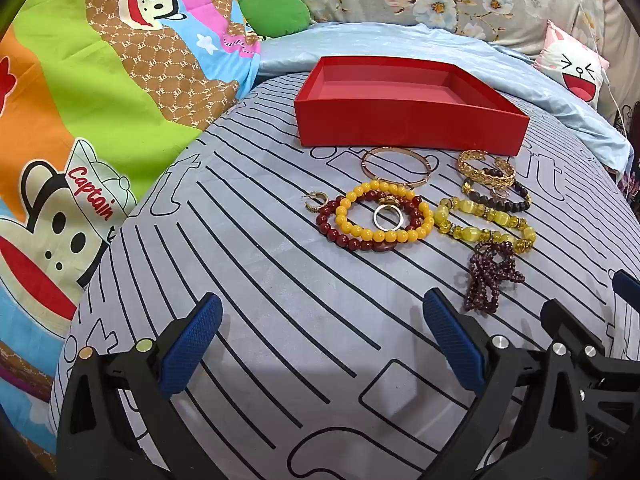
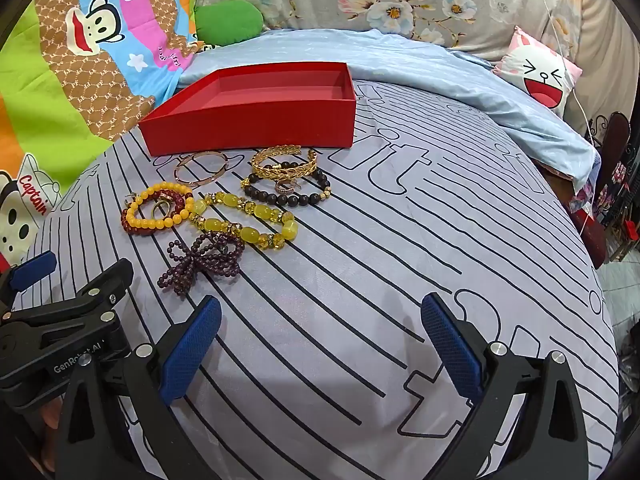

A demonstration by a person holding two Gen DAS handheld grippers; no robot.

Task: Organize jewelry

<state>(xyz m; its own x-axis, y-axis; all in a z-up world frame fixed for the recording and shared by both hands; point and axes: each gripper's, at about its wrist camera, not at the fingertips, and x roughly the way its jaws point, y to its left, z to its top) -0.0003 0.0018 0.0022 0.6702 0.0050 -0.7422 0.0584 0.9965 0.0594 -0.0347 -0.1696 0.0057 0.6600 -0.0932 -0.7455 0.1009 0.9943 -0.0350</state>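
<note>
Both grippers, left (image 1: 320, 344) and right (image 2: 320, 344), hover spread-fingered before the jewelry (image 1: 416, 208).

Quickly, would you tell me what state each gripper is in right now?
Left gripper: open, holding nothing, above the striped sheet.
Right gripper: open, holding nothing; the jewelry is untouched.

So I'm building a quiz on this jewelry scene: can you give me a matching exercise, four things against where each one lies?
Things:
1. red box
2. plain ring
3. purple bead bow
4. gold leaf cuff

Places:
A. inside the yellow bead bracelet loop
B. nearest the claws, on the near side of the jewelry
C. behind all the jewelry, nothing in it
D. just in front of the box's right part, overlapping the dark bead bracelet

Pairs: 1-C, 2-A, 3-B, 4-D
</note>
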